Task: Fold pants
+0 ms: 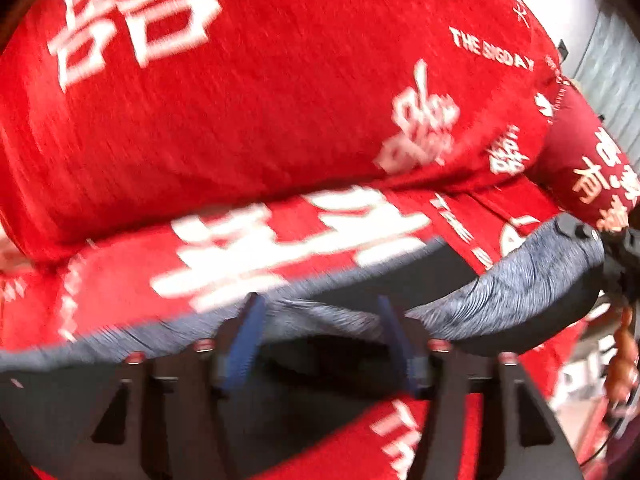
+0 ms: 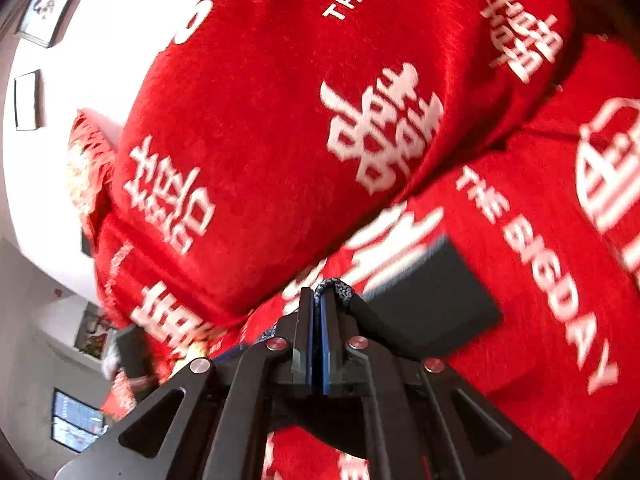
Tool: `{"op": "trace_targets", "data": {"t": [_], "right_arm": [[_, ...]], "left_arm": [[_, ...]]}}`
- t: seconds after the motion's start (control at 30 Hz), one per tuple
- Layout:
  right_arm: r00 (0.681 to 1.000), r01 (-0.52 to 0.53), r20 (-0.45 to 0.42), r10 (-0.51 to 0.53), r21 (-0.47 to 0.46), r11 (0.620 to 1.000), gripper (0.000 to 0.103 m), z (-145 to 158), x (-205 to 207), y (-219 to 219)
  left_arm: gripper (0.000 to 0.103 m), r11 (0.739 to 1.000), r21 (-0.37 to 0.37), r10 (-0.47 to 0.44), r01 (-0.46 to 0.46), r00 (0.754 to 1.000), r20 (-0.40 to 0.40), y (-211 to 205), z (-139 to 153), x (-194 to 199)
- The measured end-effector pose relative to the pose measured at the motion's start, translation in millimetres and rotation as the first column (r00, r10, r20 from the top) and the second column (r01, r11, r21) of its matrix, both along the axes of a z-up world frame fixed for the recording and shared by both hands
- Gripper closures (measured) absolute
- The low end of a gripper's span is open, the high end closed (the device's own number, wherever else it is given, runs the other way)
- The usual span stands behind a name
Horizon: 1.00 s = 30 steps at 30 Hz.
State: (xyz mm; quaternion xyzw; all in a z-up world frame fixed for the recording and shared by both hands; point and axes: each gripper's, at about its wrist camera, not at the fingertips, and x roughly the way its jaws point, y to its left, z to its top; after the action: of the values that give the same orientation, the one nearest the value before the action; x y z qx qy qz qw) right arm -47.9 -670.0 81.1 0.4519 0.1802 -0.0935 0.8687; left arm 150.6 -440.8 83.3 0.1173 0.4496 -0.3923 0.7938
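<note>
The pants (image 1: pixel 520 292) are dark fabric with a grey-speckled waistband, lying over red bedding. In the left wrist view my left gripper (image 1: pixel 320 312) is open, its blue-padded fingers (image 1: pixel 248 336) spread apart with the waistband edge lying between and just beyond them. In the right wrist view my right gripper (image 2: pixel 318 308) is shut on the pants, a speckled bit of waistband (image 2: pixel 340 290) bunched at the fingertips, dark cloth (image 2: pixel 432 300) trailing to the right.
A red bedspread (image 2: pixel 540 280) with white characters and "THE BIG DAY" lettering covers the surface. A big red quilt or pillow (image 1: pixel 240 100) rises right behind the pants. A white wall with frames (image 2: pixel 28 100) is at left.
</note>
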Motion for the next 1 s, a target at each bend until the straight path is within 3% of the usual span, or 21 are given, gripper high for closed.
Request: {"op": "trace_targets", "data": {"t": [0.1,0.23,0.3,0.37,0.4,0.53,0.63,0.73,0.9,0.97,1.0], "right_arm": [[0.998,0.038,-0.058,-0.037,0.01,0.999,0.1,-12.9,31.5,-29.0],[0.989,0.069,-0.134,-0.06,0.059,0.996,0.095,-47.8,59.6,-54.0],[0.979,0.107,-0.178,-0.096,0.049,0.993,0.08,-56.9,60.8,-57.1],[0.975,0.168,-0.155,-0.161,0.035,0.985,0.04,-60.4,47.1,-53.9],[0.977,0.185,-0.117,-0.179,0.036,0.982,0.038,-60.8,35.5,-49.1],[0.966,0.245,-0.09,-0.241,0.041,0.969,0.038,-67.9,-3.1,-33.6],[0.977,0.209,-0.068,-0.2,0.148,0.967,0.04,-90.7,-21.3,-22.1],[0.989,0.139,-0.087,-0.123,0.213,0.967,0.053,-114.2,-15.4,-12.9],[0.99,0.088,-0.127,-0.053,0.287,0.954,0.058,-143.9,15.5,-7.5],[0.99,0.1,-0.127,-0.062,0.325,0.94,0.092,-153.5,23.0,-10.1],[0.99,0.113,-0.123,-0.075,0.339,0.934,0.092,-153.3,21.6,-9.6]], "left_arm": [[0.029,1.0,0.016,0.005,-0.005,0.999,0.037,9.1,2.2,19.7],[0.029,0.996,0.088,0.028,-0.031,0.999,0.033,38.3,-21.7,37.0],[0.029,0.989,0.141,0.048,-0.053,0.998,0.04,60.3,-41.5,39.0],[0.029,0.981,0.175,0.07,-0.077,0.996,0.048,79.1,-53.4,37.6],[0.029,0.979,0.184,0.084,-0.092,0.995,0.051,91.2,-58.0,36.5],[0.029,0.964,0.216,0.14,-0.154,0.987,0.08,135.7,-65.6,42.1],[0.029,0.95,0.239,0.194,-0.204,0.979,0.064,161.4,-74.4,48.6],[0.029,0.928,0.285,0.241,-0.239,0.97,0.028,178.5,-94.4,50.1],[0.024,0.922,0.279,0.264,-0.267,0.963,0.051,188.3,-105.1,38.0],[0.024,0.922,0.277,0.271,-0.27,0.962,0.034,191.5,-105.2,38.1],[0.024,0.923,0.278,0.268,-0.264,0.963,0.024,192.2,-104.7,38.7]]}}
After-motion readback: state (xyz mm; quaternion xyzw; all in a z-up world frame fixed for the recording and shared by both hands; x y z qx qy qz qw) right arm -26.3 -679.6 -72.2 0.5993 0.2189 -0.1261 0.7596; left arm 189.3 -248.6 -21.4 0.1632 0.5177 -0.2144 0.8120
